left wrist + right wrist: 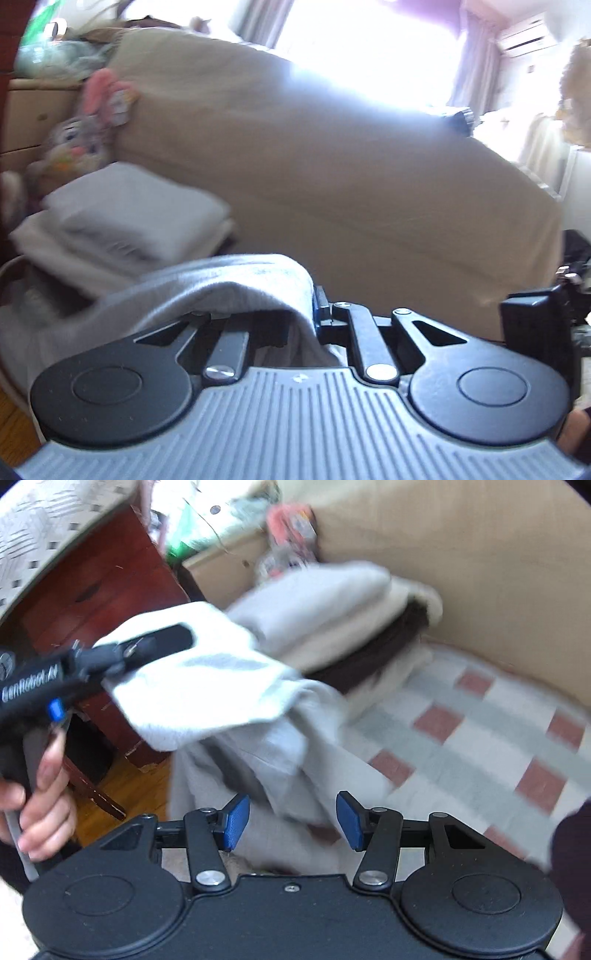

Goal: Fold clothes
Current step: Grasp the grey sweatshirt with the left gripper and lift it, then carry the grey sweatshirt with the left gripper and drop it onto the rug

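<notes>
A light grey garment [207, 686] hangs from my left gripper [173, 638], which a hand [44, 794] holds up at the left of the right wrist view. In the left wrist view the same garment [240, 284] drapes over my left gripper [299, 306], whose jaws are shut on it. My right gripper [293, 821] stands open just below the hanging cloth, its blue pads [236, 823] apart with nothing between them. A stack of folded clothes [332, 602] lies beyond, also visible as the folded stack [122, 221] in the left wrist view.
A checked sheet [480, 738] covers the surface under the clothes. A beige upholstered back [332, 166] rises behind it. A dark red wooden cabinet [103, 590] stands at the left over a wood floor [122, 786]. A plush toy [77, 140] sits by the stack.
</notes>
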A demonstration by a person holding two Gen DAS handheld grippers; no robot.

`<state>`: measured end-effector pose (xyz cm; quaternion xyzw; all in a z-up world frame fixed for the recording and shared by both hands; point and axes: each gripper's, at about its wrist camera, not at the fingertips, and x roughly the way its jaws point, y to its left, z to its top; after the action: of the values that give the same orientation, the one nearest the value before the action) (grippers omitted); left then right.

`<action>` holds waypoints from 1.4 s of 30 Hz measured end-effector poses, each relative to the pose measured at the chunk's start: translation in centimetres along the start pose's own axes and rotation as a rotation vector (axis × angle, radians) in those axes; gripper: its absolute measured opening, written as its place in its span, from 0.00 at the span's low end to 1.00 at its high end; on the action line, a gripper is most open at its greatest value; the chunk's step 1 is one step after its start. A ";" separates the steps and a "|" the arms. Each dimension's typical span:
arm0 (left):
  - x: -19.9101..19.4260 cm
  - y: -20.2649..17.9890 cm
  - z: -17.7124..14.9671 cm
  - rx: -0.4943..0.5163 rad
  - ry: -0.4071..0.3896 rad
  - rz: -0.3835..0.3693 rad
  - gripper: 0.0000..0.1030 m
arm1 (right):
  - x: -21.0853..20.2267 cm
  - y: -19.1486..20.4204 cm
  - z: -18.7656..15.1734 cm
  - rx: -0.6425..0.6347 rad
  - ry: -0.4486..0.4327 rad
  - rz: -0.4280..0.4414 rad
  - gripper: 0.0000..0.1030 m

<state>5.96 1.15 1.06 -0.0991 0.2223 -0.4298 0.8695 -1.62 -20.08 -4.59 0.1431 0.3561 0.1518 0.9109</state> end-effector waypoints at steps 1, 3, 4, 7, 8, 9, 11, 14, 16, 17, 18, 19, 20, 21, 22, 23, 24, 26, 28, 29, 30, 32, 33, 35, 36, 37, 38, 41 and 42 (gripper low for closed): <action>0.5 -0.9 0.6 0.001 -0.008 -0.046 0.10 | -1.3 0.0 0.2 -0.021 -0.030 -0.013 0.59; 1.3 -2.9 1.8 0.002 -0.027 -0.142 0.10 | -3.8 -0.2 0.3 -0.051 -0.089 -0.051 0.69; 1.7 -4.2 2.2 0.015 -0.034 -0.180 0.10 | -5.1 -0.6 0.3 -0.064 -0.119 -0.078 0.69; 3.0 -8.2 3.4 0.063 -0.051 -0.284 0.10 | -9.1 -1.9 0.1 -0.103 -0.200 -0.166 0.69; 3.6 -9.5 3.6 0.082 -0.055 -0.316 0.10 | -10.4 -2.3 -0.1 -0.115 -0.225 -0.197 0.68; 4.9 -9.9 3.1 0.079 -0.040 -0.309 0.10 | -11.7 -2.8 -0.2 -0.127 -0.250 -0.228 0.57; 7.7 -10.1 1.9 0.064 -0.003 -0.281 0.10 | -14.2 -4.4 -0.6 -0.109 -0.279 -0.273 0.31; 12.0 -10.5 0.0 0.042 0.054 -0.237 0.11 | -17.4 -7.5 -1.1 -0.039 -0.301 -0.313 0.13; 14.8 -10.8 -1.3 0.027 0.091 -0.208 0.14 | -18.8 -10.0 -1.5 0.006 -0.307 -0.336 0.11; 16.2 -10.9 -1.9 0.020 0.110 -0.193 0.14 | -18.5 -11.3 -1.5 0.008 -0.280 -0.364 0.11; 17.6 -11.1 -2.5 0.012 0.129 -0.179 0.14 | -18.2 -12.6 -1.6 0.010 -0.252 -0.392 0.10; 19.1 -11.2 -3.2 0.005 0.147 -0.164 0.14 | -17.9 -13.9 -1.6 0.012 -0.225 -0.420 0.10; 20.5 -11.3 -3.8 -0.003 0.166 -0.149 0.16 | -17.6 -15.2 -1.6 0.014 -0.197 -0.448 0.09; 21.9 -11.5 -4.4 -0.010 0.185 -0.135 0.16 | -17.3 -16.5 -1.6 0.016 -0.169 -0.476 0.05; 23.3 -11.6 -5.1 -0.018 0.203 -0.120 0.18 | -17.0 -17.7 -1.7 0.017 -0.144 -0.504 0.03; 24.7 -11.7 -5.7 -0.025 0.222 -0.105 0.27 | -16.7 -18.5 -1.9 0.005 -0.134 -0.533 0.02; 26.2 -11.9 -6.3 -0.033 0.240 -0.091 0.32 | -16.3 -19.4 -1.9 -0.007 -0.122 -0.557 0.02; 27.2 -11.2 -8.4 0.002 0.197 -0.004 0.52 | -15.8 -21.1 -2.4 -0.001 -0.123 -0.613 0.04; 27.7 -10.7 -10.1 0.053 0.164 0.055 0.60 | -15.9 -22.9 -3.4 0.073 -0.175 -0.614 0.12; 28.1 -10.3 -10.7 0.076 0.175 0.065 0.61 | -16.0 -23.2 -4.1 0.098 -0.216 -0.600 0.12; 28.3 -9.6 -11.0 0.095 0.199 0.061 0.62 | -16.1 -23.5 -4.7 0.118 -0.253 -0.588 0.19; 29.3 -8.3 -11.5 0.114 0.290 0.033 0.67 | -15.7 -23.4 -5.4 0.107 -0.277 -0.596 0.49; 30.1 -7.7 -11.9 0.102 0.346 0.017 0.67 | -15.3 -23.2 -5.4 0.092 -0.263 -0.608 0.56; 31.2 -6.3 -13.1 0.038 0.412 -0.012 0.64 | -14.5 -22.9 -5.3 0.059 -0.226 -0.631 0.56; 31.8 -5.6 -13.6 0.005 0.443 -0.027 0.64 | -13.9 -22.9 -5.3 0.048 -0.208 -0.632 0.56; 32.1 -5.2 -14.3 -0.014 0.456 -0.039 0.62 | -13.4 -23.1 -5.4 0.053 -0.190 -0.627 0.56; 32.5 -5.0 -15.0 -0.030 0.466 -0.050 0.51 | -13.1 -23.4 -5.6 0.070 -0.163 -0.612 0.56; 33.2 -4.3 -17.3 -0.072 0.534 -0.073 0.28 | -11.0 -24.6 -6.1 0.179 -0.003 -0.520 0.56; 33.5 -3.9 -17.9 -0.087 0.553 -0.081 0.26 | -10.4 -25.1 -6.5 0.238 0.039 -0.476 0.56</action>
<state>12.57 -27.41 -23.36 -0.0239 0.4652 -0.4651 0.7528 -8.95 -45.94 -12.14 0.1585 0.4124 -0.1072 0.8907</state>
